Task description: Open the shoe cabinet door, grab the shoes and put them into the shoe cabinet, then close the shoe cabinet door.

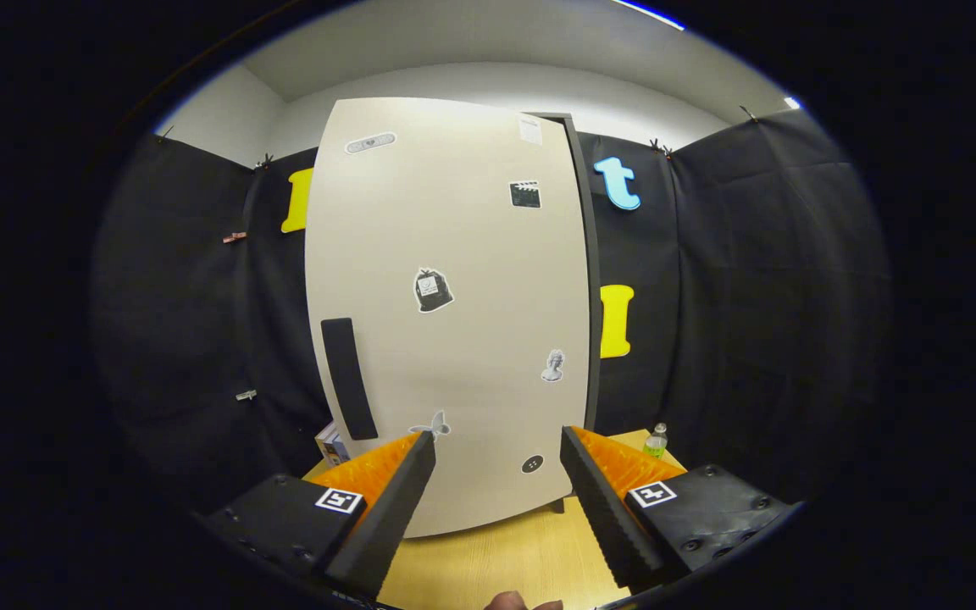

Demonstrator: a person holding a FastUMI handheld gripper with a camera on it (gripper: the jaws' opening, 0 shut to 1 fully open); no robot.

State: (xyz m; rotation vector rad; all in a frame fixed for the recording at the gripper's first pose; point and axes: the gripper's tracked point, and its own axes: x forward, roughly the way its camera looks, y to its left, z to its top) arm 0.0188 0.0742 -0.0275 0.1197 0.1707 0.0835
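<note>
Here my gripper (pixel 496 483) stands spread and empty before the cabinet (pixel 446 313) on the table (pixel 496 551); its door (pixel 454 254) sits shut, handle (pixel 349 377) far left; opening pending or closing done, I cannot tell.

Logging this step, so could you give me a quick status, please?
Gripper open, holding nothing. Shoe cabinet door shut, just ahead; its dark handle untouched. Bottle off to the side, not blocking.
</note>
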